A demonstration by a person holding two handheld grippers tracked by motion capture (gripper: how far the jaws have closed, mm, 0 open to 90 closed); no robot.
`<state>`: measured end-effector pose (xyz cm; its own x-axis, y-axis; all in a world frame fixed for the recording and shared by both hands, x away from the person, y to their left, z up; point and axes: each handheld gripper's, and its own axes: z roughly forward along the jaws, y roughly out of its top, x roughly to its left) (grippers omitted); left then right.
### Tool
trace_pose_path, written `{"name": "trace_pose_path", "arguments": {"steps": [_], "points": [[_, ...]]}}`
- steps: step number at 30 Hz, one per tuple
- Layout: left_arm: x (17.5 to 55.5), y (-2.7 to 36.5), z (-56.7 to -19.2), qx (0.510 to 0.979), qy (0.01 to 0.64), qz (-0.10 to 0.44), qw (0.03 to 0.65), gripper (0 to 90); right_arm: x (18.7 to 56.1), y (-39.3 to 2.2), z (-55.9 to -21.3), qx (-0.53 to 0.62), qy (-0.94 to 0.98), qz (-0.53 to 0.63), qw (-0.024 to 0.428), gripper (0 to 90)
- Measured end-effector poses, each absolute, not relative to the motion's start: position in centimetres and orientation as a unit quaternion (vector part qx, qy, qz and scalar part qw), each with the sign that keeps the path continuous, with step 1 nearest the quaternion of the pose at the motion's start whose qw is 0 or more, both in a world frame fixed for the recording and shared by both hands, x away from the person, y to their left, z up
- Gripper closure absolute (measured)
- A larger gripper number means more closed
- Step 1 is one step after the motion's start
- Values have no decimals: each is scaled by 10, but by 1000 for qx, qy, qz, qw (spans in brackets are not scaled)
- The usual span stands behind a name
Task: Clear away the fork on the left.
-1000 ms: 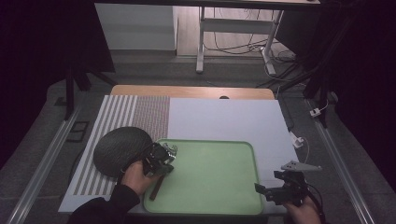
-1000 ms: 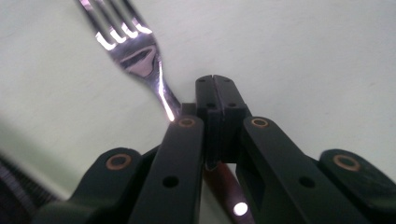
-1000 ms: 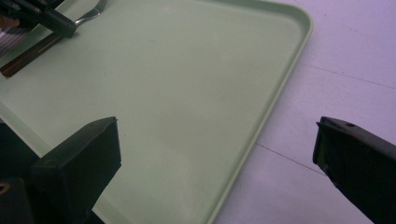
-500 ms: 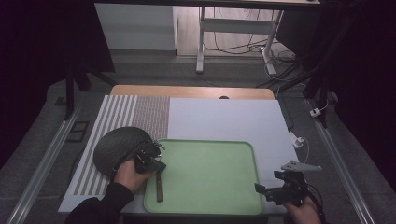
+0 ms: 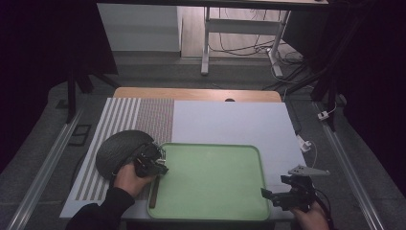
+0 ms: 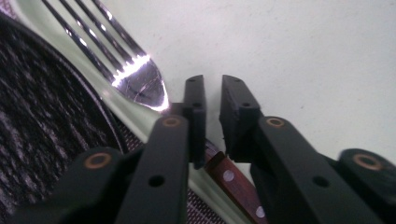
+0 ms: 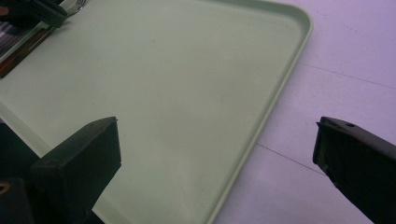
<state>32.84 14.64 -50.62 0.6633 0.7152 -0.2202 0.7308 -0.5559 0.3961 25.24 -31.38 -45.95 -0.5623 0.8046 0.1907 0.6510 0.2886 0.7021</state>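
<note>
A fork with a wooden handle [image 5: 154,194] lies along the left rim of the green tray [image 5: 215,148]; its steel tines [image 6: 135,79] rest on the rim. My left gripper [image 5: 162,168] stands over the fork's neck, beside a dark round woven mat [image 5: 119,148]. Its jaws [image 6: 212,100] have just been opening: a narrow gap shows between the pads, with the handle [image 6: 231,179] under them, not pressed. My right gripper [image 5: 268,195] hovers at the tray's near right corner, open wide over tray [image 7: 187,93] and white mat, with nothing between the fingers [image 7: 215,140].
A striped placemat [image 5: 119,115] and a white mat [image 5: 230,122] cover the tabletop under the tray. A wooden table edge [image 5: 196,93] runs along the back. Beyond it stand table legs and cables on the floor. Metal rails flank both sides.
My left hand and gripper have shifted a little to the left. The fork's handle has swung from slanted across the tray corner to straight along the left rim. The right gripper has kept still.
</note>
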Motion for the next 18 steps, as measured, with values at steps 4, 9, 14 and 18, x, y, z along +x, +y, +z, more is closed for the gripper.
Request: {"name": "trace_pose_path", "arguments": {"steps": [4,9,14,18], "points": [[326,147,-502,881,404,-15,246,719,252,-314,-460,457,796,384,100,9],[323,147,-497,880,398,-4,259,592,252,-314,-459,457,796,384,100,9],[320,148,-494,879,393,8,271,431,252,-314,-459,457,796,384,100,9],[316,148,-491,878,387,16,281,329,252,-314,-459,457,796,384,100,9]]}}
